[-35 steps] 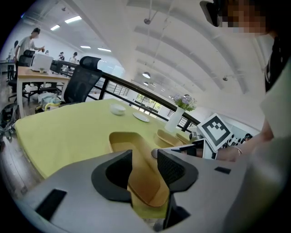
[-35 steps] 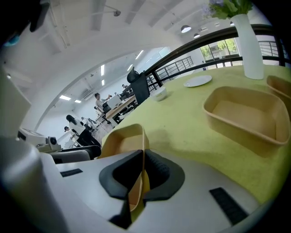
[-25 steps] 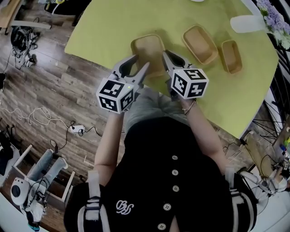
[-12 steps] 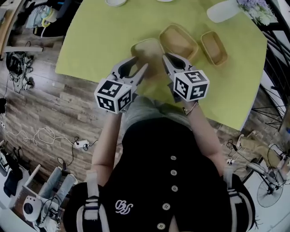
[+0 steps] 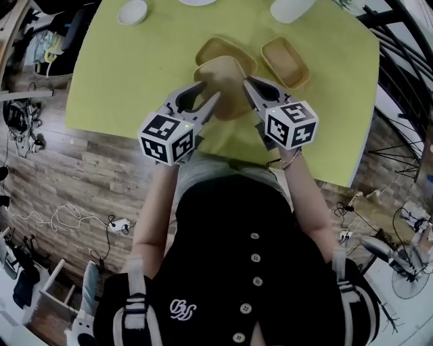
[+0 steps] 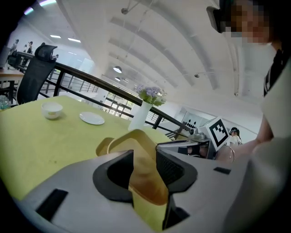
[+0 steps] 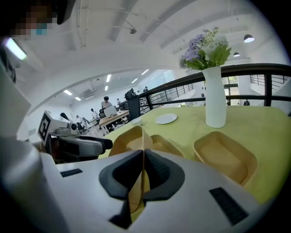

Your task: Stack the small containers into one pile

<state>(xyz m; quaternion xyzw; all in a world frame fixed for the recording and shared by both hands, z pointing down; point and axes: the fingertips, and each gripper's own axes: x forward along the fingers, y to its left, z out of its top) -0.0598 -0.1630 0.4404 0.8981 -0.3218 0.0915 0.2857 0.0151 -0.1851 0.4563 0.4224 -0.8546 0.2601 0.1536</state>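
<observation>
At the left of the head view lies a wood floor (image 5: pixel 40 169) strewn with cables, and the green table (image 5: pixel 135 74) fills the upper middle. A small bowl (image 5: pixel 132 11) sits in the upper left of the table, well apart from the work, with a plate (image 5: pixel 196 2) cut by the top edge. Left of centre, the left gripper (image 5: pixel 212 90) reaches onto the tray (image 5: pixel 226 80). Its jaws have just been closing but stand wide, with the tray's broad left rim filling the gap between the pads (image 6: pixel 170 170), so it is gripped. The tray hangs between the two tools in the upper middle, tilted, its far end over the near rim of a second tray (image 5: pixel 223 47) lying directly behind it. Whether the two touch cannot be told. Right of centre, the right gripper (image 5: pixel 249 84) has its jaws nearly together, pinching the tray's thin right wall. A third tray (image 5: pixel 285 61) lies on the table just right of the second, apart from the held one. The vase (image 5: pixel 291 8) stands beyond it at the top edge, holding flowers (image 7: pixel 205 48) in the right gripper view. A dark railing (image 5: pixel 406 61) runs down the right side.
</observation>
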